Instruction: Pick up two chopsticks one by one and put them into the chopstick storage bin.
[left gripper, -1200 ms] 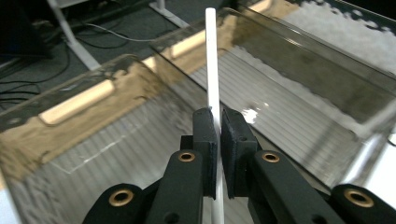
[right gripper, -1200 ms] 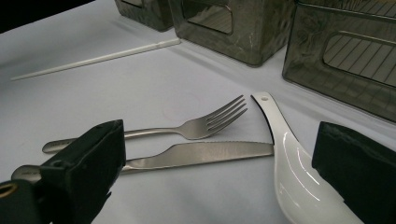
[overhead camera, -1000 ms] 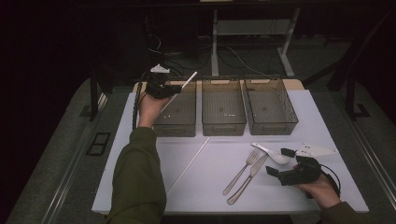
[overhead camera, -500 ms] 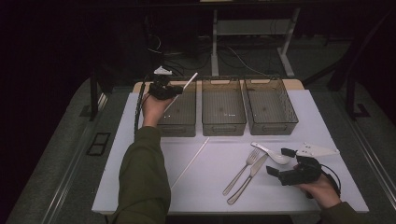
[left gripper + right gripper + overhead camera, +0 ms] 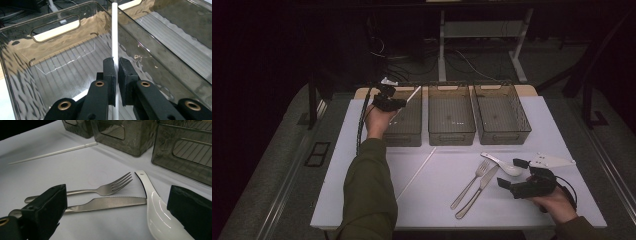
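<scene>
We count three bins [image 5: 451, 131], two chopsticks, one fork [image 5: 470, 183], knife [image 5: 477, 191], spoon [image 5: 503, 164]; left gripper [image 5: 117, 65] clamps chopstick [image 5: 114, 32], still over left bin [image 5: 407, 125]; right gripper [image 5: 117, 215] spread wide, unmoved.

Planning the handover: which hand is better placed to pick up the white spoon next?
Right. The right gripper sits open beside the spoon; the left gripper is shut on a chopstick over the far bin.

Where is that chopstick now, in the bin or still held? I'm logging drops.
Still held. The left gripper is shut on the chopstick, above the left bin.
</scene>
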Motion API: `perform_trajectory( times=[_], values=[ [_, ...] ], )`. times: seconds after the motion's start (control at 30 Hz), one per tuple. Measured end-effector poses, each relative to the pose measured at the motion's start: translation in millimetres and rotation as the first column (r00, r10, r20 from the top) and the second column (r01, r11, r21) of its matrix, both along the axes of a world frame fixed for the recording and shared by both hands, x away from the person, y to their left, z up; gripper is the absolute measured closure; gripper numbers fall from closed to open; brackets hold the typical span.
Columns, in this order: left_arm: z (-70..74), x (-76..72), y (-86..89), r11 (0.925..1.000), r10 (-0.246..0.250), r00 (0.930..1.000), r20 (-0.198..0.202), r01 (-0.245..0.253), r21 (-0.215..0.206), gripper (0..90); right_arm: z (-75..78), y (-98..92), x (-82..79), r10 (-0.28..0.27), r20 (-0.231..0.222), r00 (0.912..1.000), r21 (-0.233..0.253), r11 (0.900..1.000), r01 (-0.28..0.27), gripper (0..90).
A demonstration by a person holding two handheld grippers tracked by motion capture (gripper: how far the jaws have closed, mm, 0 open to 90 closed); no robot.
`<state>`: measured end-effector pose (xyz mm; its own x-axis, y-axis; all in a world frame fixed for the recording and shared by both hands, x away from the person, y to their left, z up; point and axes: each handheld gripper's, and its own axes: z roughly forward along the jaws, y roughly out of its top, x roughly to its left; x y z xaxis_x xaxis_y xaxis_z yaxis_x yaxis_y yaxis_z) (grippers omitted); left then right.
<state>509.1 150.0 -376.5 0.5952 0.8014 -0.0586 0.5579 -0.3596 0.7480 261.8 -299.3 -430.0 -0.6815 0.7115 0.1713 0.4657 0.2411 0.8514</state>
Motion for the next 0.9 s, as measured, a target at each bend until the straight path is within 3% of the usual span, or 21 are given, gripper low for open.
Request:
perform_trajectory(
  times=[0.13,0.3,0.5,0.6,0.67,0.77,0.9],
  values=[
    [0.6,0.1,-0.8,0.9997,0.004,1.0,0.004,-0.004,0.022,81.9,0.0,-0.1,0.1,0.0,0.001,1.0,0.0,1.0,0.0,2.9],
    [2.6,-1.5,0.3,0.9998,0.021,0.9997,0.013,-0.021,0.006,78.6,0.3,0.0,-0.5,-0.001,-0.004,1.0,0.003,1.0,0.001,3.0],
    [13.5,-7.6,0.2,0.9999,-0.013,0.9998,0.014,0.013,-0.002,72.5,0.3,0.0,-0.3,-0.001,-0.005,1.0,0.003,1.0,0.001,2.9],
    [20.6,-13.9,-2.0,0.9993,-0.025,0.9997,0.002,0.025,-0.027,67.9,0.1,0.3,-0.3,-0.002,0.002,1.0,-0.001,1.0,0.002,3.0],
    [26.3,-18.9,-2.9,0.9983,-0.054,0.9985,-0.008,0.054,-0.022,63.8,0.1,0.5,-0.5,-0.001,0.002,1.0,-0.001,1.0,0.001,3.0],
    [34.7,-30.0,-5.9,0.9948,-0.073,0.9973,0.005,0.073,-0.071,59.7,0.1,0.3,-0.5,-0.001,0.003,1.0,-0.003,1.0,0.001,3.0],
    [44.3,-46.3,-9.5,0.9919,-0.101,0.9947,0.019,0.103,-0.075,53.6,0.0,0.5,-0.7,-0.005,0.005,1.0,-0.004,1.0,0.005,3.0]
  ],
)
